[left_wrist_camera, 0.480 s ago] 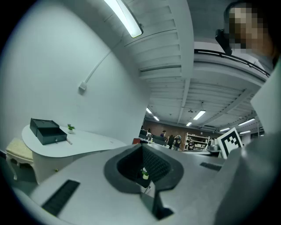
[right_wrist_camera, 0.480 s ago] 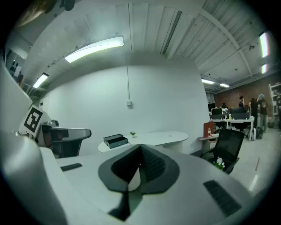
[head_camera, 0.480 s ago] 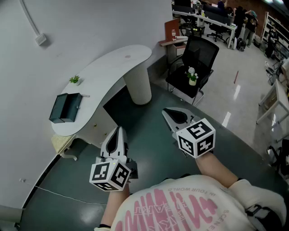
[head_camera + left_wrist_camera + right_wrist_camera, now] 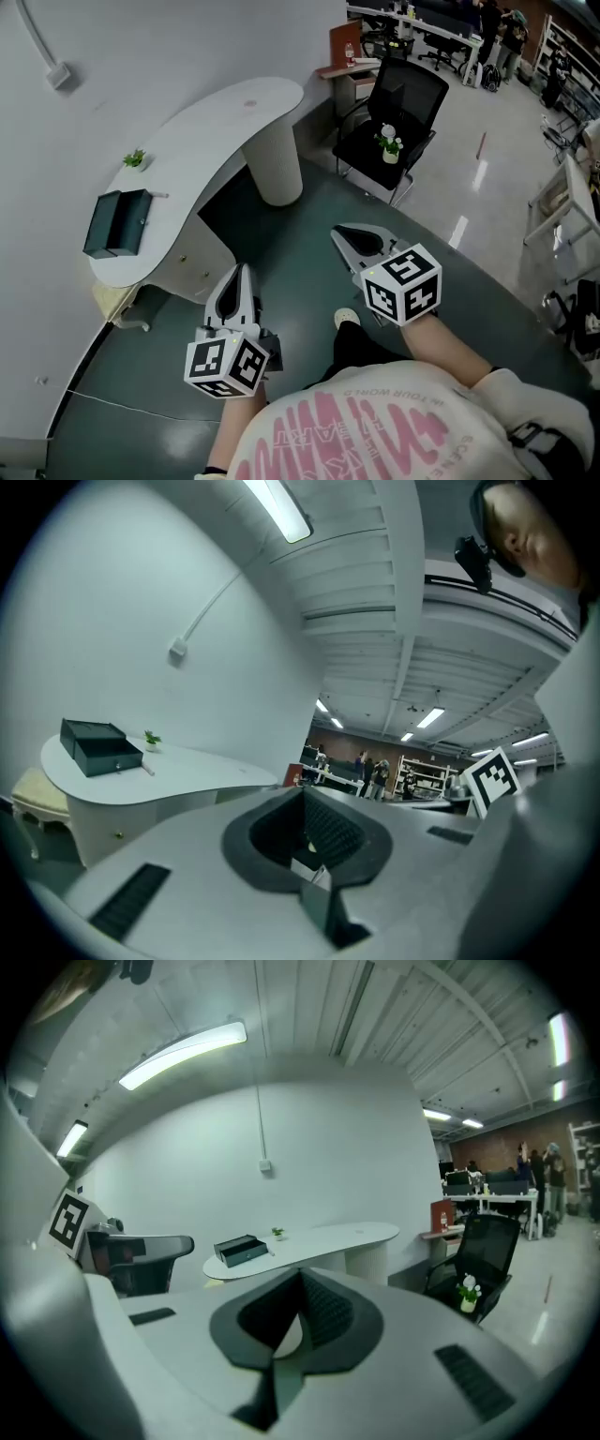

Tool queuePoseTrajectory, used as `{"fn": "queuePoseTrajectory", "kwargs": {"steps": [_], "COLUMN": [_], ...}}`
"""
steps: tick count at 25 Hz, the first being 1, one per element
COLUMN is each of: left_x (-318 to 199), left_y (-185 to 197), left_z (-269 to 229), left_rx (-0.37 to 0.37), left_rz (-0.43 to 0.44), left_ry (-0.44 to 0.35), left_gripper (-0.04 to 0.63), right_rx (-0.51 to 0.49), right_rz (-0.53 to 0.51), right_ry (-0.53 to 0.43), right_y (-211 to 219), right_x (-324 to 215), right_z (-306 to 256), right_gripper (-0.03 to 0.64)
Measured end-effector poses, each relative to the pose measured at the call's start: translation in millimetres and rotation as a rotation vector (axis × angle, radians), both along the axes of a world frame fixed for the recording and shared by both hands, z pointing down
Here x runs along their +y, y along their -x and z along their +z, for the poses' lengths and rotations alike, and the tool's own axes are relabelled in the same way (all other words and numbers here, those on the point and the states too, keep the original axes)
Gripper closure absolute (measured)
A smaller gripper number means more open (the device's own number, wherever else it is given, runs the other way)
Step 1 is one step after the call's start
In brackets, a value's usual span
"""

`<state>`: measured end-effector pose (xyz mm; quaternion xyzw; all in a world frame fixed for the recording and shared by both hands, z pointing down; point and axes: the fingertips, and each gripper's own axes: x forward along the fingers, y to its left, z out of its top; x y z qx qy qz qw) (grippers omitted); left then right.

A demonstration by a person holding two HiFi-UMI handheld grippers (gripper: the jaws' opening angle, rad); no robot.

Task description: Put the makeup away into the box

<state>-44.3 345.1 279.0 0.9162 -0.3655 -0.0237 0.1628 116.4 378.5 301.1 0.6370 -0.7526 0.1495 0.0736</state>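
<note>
Head view: white left gripper [image 4: 241, 272] and right gripper [image 4: 342, 234], jaws together and empty, presumably held ready for approach; dark rectangular box [image 4: 117, 223] at ten o'clock on curved white desk [image 4: 220, 117].

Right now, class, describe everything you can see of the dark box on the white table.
The box is a dark, teal-tinted rectangular case that looks hard-sided. From above its top seems open onto a dark inside; its front shows a drawer with a small knob. It sits flat near one rounded end of the curved white table, close to the wall. A small green plant stands apart from it and a thin pale stick lies beside it. Only the table visibly touches it.
</note>
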Motion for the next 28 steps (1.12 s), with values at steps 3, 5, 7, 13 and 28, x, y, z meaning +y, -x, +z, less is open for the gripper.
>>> {"fn": "queuePoseTrajectory", "kwargs": {"steps": [3, 5, 7, 13, 28], "left_x": [-27.4, -47.6, -67.7, -137.4, -240.7], "left_y": [-9.2, -20.8, -35.1, -73.5, -157.5], "left_z": [7.6, 7.0, 4.8, -10.0, 10.4], "left_rx": [0.006, 0.019, 0.013, 0.045, 0.067], "left_rz": [-0.033, -0.039, -0.043, -0.087, -0.113], "left_ry": [0.034, 0.036, 0.025, -0.006, 0.044], "left_gripper": [0.592, 0.592, 0.592, 0.592, 0.592], "right_rx": [-0.018, -0.014, -0.013, -0.037, -0.114], "right_rz": [0.002, -0.005, -0.011, -0.038, -0.121], "right_ry": [0.019, 0.015, 0.013, -0.006, 0.013], "right_y": [-15.4, -27.5, -41.6, -86.9, -171.8], "right_x": [-21.8, -42.1, -64.8, -138.3, -262.2], "right_z": [9.2, 10.3, 9.4, -3.3, 5.0], "right_gripper": [0.618, 0.618, 0.618, 0.618, 0.618]}}
